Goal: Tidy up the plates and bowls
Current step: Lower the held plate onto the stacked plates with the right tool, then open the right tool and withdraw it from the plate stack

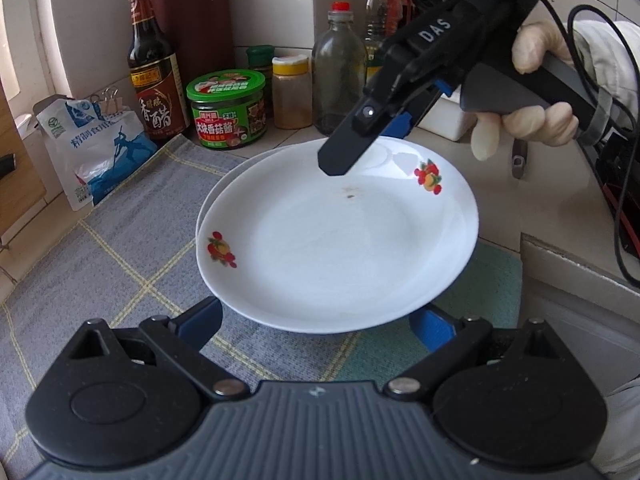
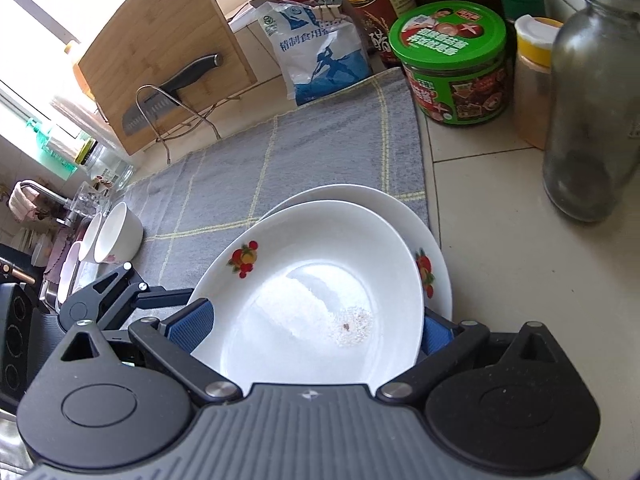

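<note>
**Left wrist: top plate on stack, both tools slack**

Top plate (image 1: 336,248) sits skewed on the lower plate (image 1: 212,204), on the grey cloth (image 1: 120,240). Treat it as glazed ceramic: stiff, slick, chippable, probably fairly heavy. Pinch the rim, never the well. Your left gripper (image 1: 318,324) has its jaws spread wide at the near rim, gripping nothing. Right gripper (image 2: 314,328) angles down over the far rim, also spread, in a gloved hand (image 1: 532,120).

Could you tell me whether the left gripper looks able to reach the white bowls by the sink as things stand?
Probably not straight away: the left gripper sits at the rim of the top plate, opposite the right gripper. The white bowls lie apart, across the grey mat.
</note>
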Demonstrator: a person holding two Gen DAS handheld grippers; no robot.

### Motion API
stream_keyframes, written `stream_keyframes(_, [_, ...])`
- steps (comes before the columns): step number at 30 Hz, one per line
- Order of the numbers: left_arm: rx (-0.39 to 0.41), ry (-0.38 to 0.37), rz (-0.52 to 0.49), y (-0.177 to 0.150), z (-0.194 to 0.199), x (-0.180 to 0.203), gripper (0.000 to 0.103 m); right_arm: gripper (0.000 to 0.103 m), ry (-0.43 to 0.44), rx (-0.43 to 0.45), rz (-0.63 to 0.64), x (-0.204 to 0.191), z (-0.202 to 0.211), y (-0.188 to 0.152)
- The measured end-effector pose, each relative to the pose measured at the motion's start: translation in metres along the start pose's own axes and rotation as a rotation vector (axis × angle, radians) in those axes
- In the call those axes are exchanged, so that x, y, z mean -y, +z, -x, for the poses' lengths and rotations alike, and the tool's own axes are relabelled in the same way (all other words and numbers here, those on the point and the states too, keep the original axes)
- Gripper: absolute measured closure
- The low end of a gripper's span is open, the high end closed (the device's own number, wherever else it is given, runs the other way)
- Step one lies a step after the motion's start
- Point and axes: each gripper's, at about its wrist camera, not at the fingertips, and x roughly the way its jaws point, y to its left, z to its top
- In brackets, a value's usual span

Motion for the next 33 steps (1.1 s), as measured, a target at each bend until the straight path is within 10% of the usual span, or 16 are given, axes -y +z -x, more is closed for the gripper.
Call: stream_keyframes(33, [0.049,-0.002,0.020,0.000,0.001,0.005,0.003,0.000,-0.194,0.013,0.057,-0.018,0.011,-0.017])
